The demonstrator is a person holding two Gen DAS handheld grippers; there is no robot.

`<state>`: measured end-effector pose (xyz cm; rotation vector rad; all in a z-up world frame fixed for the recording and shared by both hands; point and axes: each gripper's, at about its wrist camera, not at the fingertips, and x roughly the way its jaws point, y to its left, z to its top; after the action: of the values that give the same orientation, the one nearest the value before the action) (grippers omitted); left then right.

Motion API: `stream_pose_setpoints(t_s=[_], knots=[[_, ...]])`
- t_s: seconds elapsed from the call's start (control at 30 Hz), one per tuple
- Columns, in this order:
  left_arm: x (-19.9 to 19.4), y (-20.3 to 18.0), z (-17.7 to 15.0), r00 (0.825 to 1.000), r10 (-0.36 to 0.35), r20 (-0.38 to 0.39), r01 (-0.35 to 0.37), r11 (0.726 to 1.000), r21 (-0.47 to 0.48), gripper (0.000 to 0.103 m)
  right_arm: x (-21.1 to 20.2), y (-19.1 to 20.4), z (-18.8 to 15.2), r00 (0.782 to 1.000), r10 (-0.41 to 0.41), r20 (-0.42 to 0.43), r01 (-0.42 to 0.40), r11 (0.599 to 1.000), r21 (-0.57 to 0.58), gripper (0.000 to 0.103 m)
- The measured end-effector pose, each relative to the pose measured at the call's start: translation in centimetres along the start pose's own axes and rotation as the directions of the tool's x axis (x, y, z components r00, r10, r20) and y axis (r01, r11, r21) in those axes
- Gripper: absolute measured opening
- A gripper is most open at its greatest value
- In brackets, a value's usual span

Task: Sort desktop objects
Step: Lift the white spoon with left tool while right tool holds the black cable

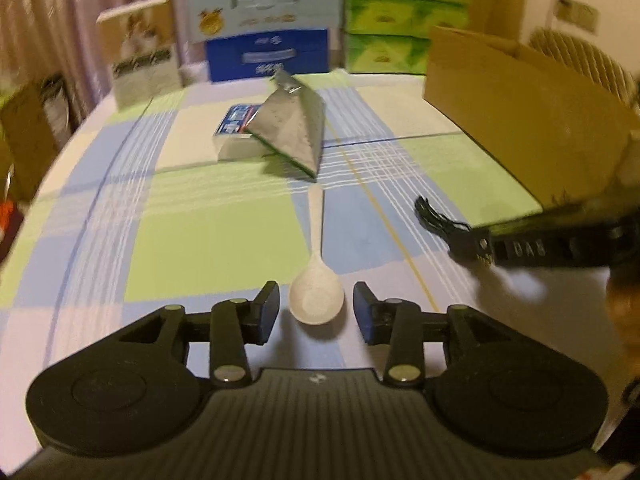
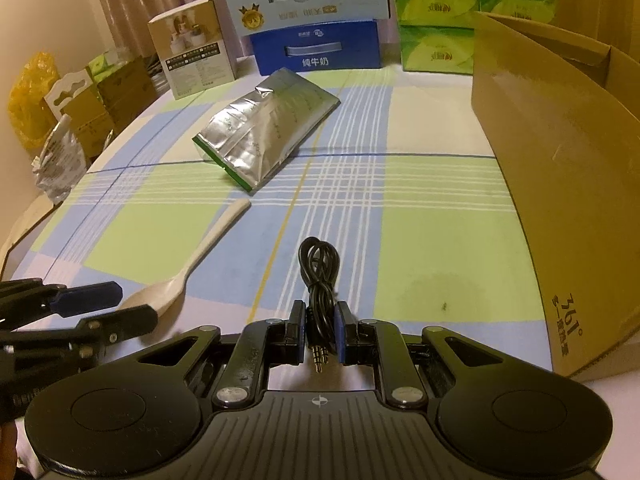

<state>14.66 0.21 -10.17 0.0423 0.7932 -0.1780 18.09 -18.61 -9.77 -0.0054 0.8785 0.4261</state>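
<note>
The biggest thing is the brown cardboard box (image 2: 560,168). It stands open on the table, off to the right of the right gripper's fingers. I think it is there so the sorted things can go inside.

Far ahead of both sets of fingers, boxes and green tissue packs (image 2: 440,12) are lined up at the back of the table.

The checked tablecloth (image 2: 400,208) covers the table under everything.

Next is the shiny foil bag (image 2: 264,136). It lies flat, well ahead of the fingers. In the left view it leans on a small blue and white box (image 1: 236,120), and nobody is touching it.

The pale spoon (image 1: 316,284) lies on the cloth. Its bowl sits right between the fingers of the left gripper (image 1: 316,312), with its handle pointing away toward the foil bag. The fingers stand a little apart, with gaps on both sides of the bowl, so they do not squeeze it. I think the gripper is lined up this way to pick up the spoon.

The smallest thing is the black cable (image 2: 320,280). The right gripper (image 2: 320,332) pinches the folded bundle tight near its plugs, so the loops stick out past the fingertips. Holding it like that keeps it together, likely for carrying to the box.
</note>
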Motion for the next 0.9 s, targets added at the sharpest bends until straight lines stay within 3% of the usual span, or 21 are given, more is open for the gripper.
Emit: stream_pose_setpoints(t_s=[0.1, 0.3, 0.67, 0.9], knots=[[0.4, 0.7, 0.2, 1.000, -0.012, -0.004, 0.012, 0.999, -0.052, 0.035, 0.1, -0.1, 0.1, 1.000, 0.000, 0.002, 0.000, 1.000, 0.005, 0.012], [1.3, -0.1, -0.1, 1.000, -0.005, -0.010, 0.005, 1.000, -0.019, 0.035, 0.0, 0.0, 0.1, 1.000, -0.003, 0.013, 0.003, 1.000, -0.006, 0.012], [1.8, 0.0, -0.2, 1.000, 0.009, -0.008, -0.009, 0.999, -0.044, 0.034, 0.1, 0.2, 0.3, 1.000, -0.007, 0.018, 0.007, 1.000, -0.017, 0.013], [1.9, 0.0, -0.2, 1.000, 0.017, -0.013, -0.017, 0.999, -0.045, 0.029, 0.5, 0.1, 0.5, 1.000, -0.017, 0.018, 0.017, 1.000, -0.020, 0.022]])
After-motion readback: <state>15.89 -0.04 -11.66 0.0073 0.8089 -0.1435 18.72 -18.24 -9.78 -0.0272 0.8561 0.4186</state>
